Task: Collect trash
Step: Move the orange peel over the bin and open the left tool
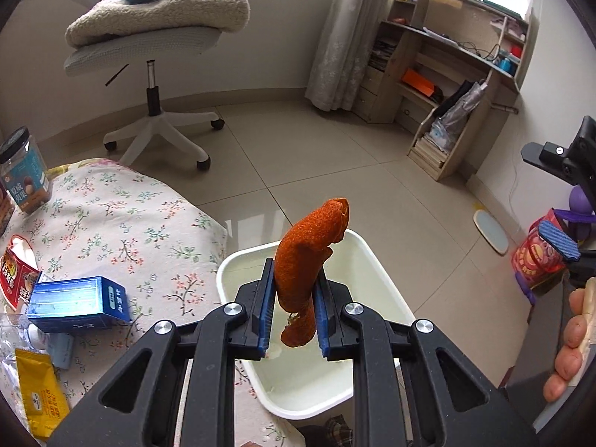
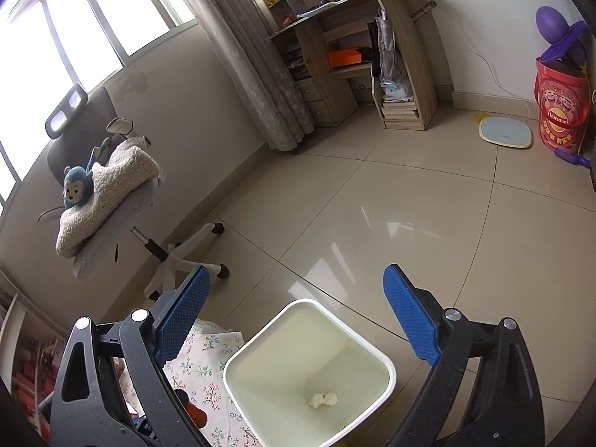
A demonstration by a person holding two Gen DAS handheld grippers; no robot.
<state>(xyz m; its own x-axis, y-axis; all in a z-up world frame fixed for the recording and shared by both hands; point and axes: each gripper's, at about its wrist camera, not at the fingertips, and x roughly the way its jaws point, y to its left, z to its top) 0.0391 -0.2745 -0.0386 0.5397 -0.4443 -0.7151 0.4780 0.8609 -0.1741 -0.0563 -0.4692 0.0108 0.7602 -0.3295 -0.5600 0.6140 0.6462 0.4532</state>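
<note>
My left gripper [image 1: 295, 270] is shut on a curled piece of orange peel [image 1: 309, 253], which stands up between its blue pads. It hangs over the near rim of a white bin [image 1: 372, 257] on the floor beside the bed. My right gripper [image 2: 296, 272] is open wide above the same white bin [image 2: 260, 335], with nothing between its fingers. A crumpled white tissue [image 2: 322, 399] lies at the bottom of the bin. One blue pad of the right gripper [image 1: 558, 240] and a person's fingers show at the right edge of the left wrist view.
The floral bed sheet [image 1: 111, 231] carries a blue box [image 1: 78, 303], a yellow packet [image 1: 41, 391], a red wrapper [image 1: 15, 275] and a jar [image 1: 24, 171]. An office chair [image 1: 149, 48] with a blanket and plush monkey stands behind. A wooden desk [image 2: 354, 56] and a red bucket [image 2: 562, 108] line the far wall.
</note>
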